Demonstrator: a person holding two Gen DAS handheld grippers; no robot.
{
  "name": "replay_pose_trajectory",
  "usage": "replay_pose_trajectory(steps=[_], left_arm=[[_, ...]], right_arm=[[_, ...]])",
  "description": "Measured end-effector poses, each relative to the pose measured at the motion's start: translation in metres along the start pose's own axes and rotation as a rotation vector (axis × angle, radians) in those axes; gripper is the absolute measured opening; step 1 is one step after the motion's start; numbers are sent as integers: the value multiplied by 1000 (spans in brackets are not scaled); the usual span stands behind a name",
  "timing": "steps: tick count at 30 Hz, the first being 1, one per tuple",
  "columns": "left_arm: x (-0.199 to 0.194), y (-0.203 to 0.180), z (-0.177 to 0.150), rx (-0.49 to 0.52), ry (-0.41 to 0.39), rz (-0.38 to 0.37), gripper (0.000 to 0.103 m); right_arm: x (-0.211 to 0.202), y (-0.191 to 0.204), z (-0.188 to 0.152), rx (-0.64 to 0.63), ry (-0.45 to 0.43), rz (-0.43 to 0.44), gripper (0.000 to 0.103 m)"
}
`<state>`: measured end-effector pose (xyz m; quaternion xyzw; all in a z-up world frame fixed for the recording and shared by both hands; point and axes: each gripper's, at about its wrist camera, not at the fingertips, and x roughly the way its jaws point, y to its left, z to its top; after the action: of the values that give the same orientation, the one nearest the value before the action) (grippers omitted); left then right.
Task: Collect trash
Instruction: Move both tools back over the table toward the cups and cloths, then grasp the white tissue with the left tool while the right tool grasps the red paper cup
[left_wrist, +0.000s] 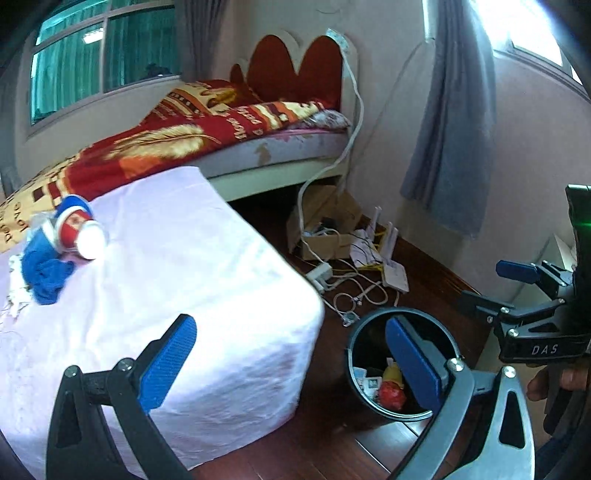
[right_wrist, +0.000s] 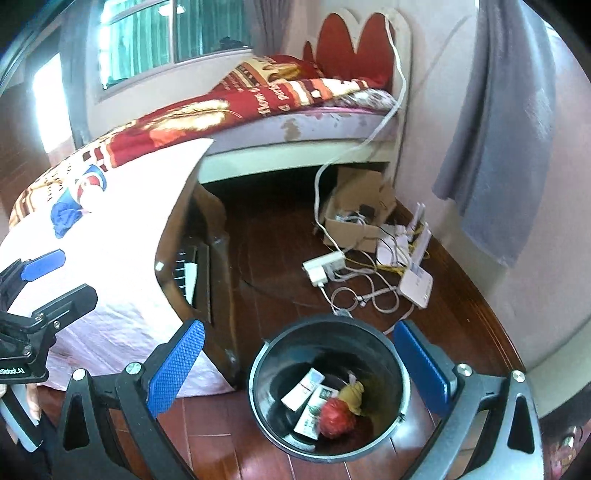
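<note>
A black trash bin (right_wrist: 280, 354) stands on the wood floor, directly below my right gripper (right_wrist: 299, 365), which is open and holds nothing. Inside lie a red ball of wrapper (right_wrist: 334, 411), a yellow scrap (right_wrist: 352, 397) and paper packets (right_wrist: 303, 387). On the cloth-covered table (left_wrist: 192, 258) lie a red, white and blue cup (left_wrist: 79, 232) on its side and a crumpled blue piece (left_wrist: 44, 275). My left gripper (left_wrist: 291, 363) is open and empty, hovering over the table's near corner and the bin (left_wrist: 365, 343). In the left wrist view the right gripper (left_wrist: 491, 288) shows at the right.
A bed with a red blanket (left_wrist: 177, 144) stands behind the table. On the floor by the wall are a cardboard box (right_wrist: 354, 218), a power strip (right_wrist: 325, 267), tangled cables (right_wrist: 362, 295) and a white router (right_wrist: 417, 284). A grey curtain (right_wrist: 506, 140) hangs at the right.
</note>
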<state>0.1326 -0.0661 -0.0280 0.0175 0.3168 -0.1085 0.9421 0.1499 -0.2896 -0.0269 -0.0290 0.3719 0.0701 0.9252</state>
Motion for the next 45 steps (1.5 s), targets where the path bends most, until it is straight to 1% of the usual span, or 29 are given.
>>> replay_pose_trajectory(steps=[5,11,16,23,24,25,26,27,29,32,35,36,38,39,43,45], left_arm=[[-8,33,-2,-44,-14,57,103],[-20,81,-7,-103,-24,145,102],[-37,128,-17,-169,-31,222,102],[-57,202,-35,-265,-30,325,102],[-59,212,-36,-278,-28,333,102],[-61,224,-39,-295,-30,343,101],[-63,234,-41,-307,-32,346,94],[-63,243,-42,-319,-30,342,80],[-58,266,-42,-352,-11,326,70],[-52,290,-41,-370,-6,346,69],[-37,308,-35,-394,8,345,69],[-33,312,-34,-397,14,342,69],[-22,319,-30,-401,24,334,65],[-17,321,-27,-401,31,326,64],[0,330,-20,-397,55,319,62],[7,333,-17,-397,70,322,59]], right_arm=[[7,30,16,-36,-26,45,103],[21,80,33,-99,-49,119,103],[32,123,46,-139,-63,191,103],[47,192,63,-184,-67,319,103],[49,202,66,-200,-61,323,103],[51,214,69,-221,-57,312,103],[53,223,72,-230,-48,301,103],[55,228,74,-228,-41,304,103],[60,241,83,-229,-45,339,103],[71,264,95,-264,-42,357,103],[89,285,109,-295,-39,367,102],[95,290,114,-300,-35,372,101],[112,302,124,-306,-18,391,92],[117,306,129,-306,-10,399,90],[145,329,145,-324,15,419,89],[158,342,152,-338,25,423,89]])
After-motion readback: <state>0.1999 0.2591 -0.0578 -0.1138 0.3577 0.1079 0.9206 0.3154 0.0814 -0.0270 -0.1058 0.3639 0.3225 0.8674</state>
